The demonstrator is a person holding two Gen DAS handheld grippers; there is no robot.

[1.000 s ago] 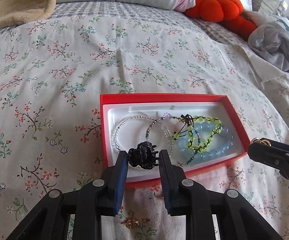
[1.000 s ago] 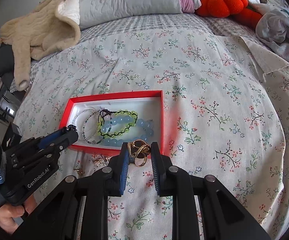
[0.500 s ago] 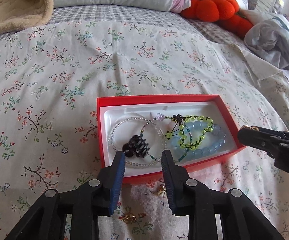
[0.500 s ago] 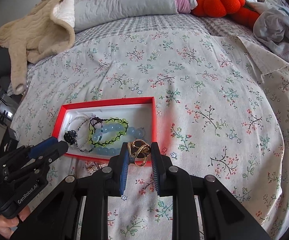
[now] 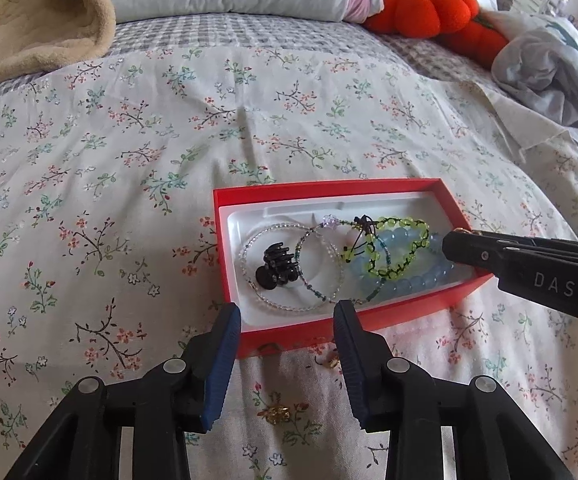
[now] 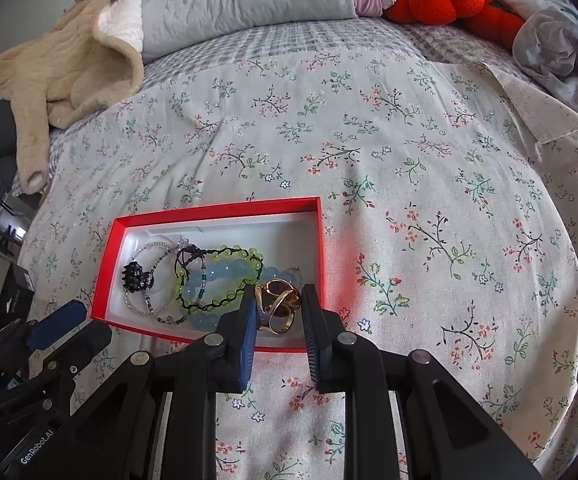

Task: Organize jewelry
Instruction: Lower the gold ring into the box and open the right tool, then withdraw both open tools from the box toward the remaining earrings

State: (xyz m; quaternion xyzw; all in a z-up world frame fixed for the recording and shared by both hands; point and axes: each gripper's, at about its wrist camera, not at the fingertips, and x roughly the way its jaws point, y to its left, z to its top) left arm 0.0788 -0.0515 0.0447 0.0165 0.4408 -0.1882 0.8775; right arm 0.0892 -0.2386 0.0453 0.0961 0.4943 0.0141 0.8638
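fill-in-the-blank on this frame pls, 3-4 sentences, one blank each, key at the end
1. The black hair clip lies inside the ____ box.
2. The right gripper is shut on a ____ ring.
3. The left gripper is open and holds ____.
4. The green bracelet lies over the ____ beads.

Missing words: red; gold; nothing; blue

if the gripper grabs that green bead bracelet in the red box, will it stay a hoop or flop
The green bead bracelet probably flops: its beads are strung on thin black cord and it already lies in a bent loop. It overlaps the blue bead bracelet and a clear beaded loop, so lifting it may drag those along.
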